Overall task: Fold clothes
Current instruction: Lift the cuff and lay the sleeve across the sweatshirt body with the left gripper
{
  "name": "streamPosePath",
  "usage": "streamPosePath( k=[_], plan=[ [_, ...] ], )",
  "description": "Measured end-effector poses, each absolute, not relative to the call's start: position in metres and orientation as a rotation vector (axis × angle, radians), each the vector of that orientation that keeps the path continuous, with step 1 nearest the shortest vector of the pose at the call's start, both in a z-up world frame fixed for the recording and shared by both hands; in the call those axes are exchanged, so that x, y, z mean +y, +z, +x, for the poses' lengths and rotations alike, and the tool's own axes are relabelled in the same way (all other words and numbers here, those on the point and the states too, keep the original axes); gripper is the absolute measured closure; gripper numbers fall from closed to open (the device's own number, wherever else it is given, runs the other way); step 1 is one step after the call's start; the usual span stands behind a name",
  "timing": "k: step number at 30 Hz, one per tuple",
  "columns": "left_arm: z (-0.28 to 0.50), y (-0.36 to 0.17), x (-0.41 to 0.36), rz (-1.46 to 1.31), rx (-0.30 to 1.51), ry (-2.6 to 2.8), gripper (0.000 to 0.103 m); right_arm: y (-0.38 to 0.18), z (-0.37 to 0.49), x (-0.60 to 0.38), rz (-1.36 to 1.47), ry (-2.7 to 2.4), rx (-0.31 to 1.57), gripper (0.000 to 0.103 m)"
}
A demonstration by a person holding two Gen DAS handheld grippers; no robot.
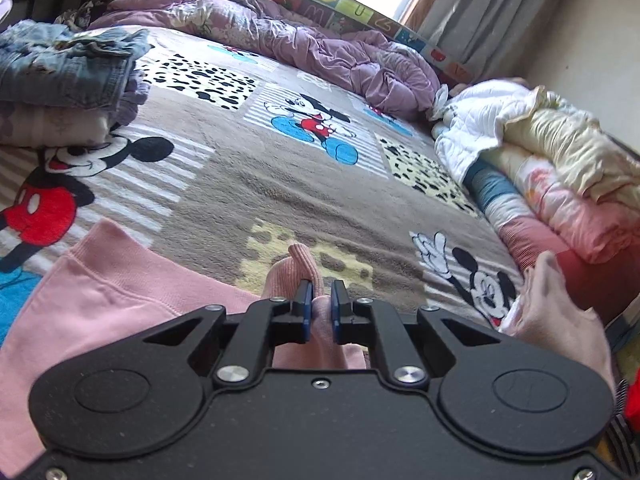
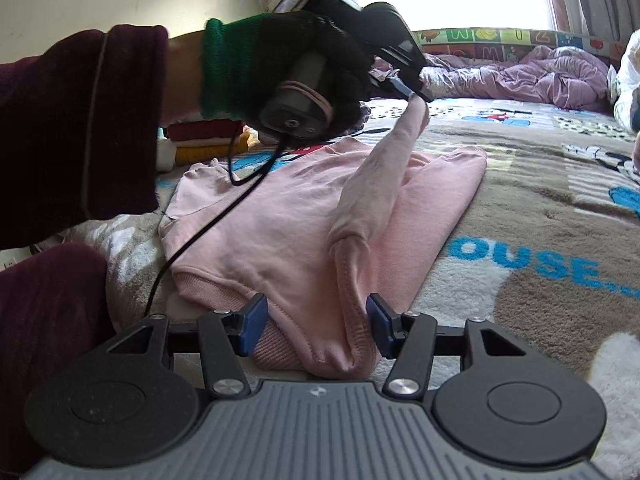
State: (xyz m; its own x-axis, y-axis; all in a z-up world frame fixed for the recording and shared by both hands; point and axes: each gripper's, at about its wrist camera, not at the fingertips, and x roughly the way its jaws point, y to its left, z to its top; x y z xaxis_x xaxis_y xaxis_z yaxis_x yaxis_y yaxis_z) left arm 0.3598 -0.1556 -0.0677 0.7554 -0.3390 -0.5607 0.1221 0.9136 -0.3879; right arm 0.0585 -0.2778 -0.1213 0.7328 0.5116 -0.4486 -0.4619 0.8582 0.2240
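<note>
Left gripper (image 2: pixel 416 94) is clamped on the cuff of the pink sweatshirt's (image 2: pixel 280 216) sleeve (image 2: pixel 372 184), lifting it off the body, probably to lay it across for the fold. Right gripper (image 2: pixel 316 320) is half apart, straddling the bunched hem at the near edge of the bed (image 1: pixel 248 184); whether the pads press it, can't tell. Likely it's pinning that corner while the sleeve travels. Sweatshirt lies flat near that edge. A jeans stack (image 1: pixel 64 68) sits at the left edge, rolled bedding (image 1: pixel 560 184) along the right edge, purple duvet (image 1: pixel 304 48) at the far edge. Fold path is clear; the left gripper's cable (image 2: pixel 200 236) drapes over the sweatshirt and may snag.
</note>
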Motion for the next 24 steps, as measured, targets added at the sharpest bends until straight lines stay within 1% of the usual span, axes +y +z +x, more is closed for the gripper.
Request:
streamPosePath(
  k=[3, 11, 24],
  plan=[
    [0.367, -0.075, -0.167, -0.310, 0.684, -0.243, 0.096, -0.122, 0.059, -0.280, 0.118, 0.542, 0.525, 0.047],
    [0.375, -0.089, -0.189, -0.235, 0.699, -0.216, 0.096, -0.125, 0.059, -0.283, 0.155, 0.558, 0.531, 0.040],
    [0.375, -0.101, -0.222, -0.064, 0.697, -0.204, 0.096, -0.124, 0.059, -0.285, 0.187, 0.568, 0.537, 0.040]
  ],
)
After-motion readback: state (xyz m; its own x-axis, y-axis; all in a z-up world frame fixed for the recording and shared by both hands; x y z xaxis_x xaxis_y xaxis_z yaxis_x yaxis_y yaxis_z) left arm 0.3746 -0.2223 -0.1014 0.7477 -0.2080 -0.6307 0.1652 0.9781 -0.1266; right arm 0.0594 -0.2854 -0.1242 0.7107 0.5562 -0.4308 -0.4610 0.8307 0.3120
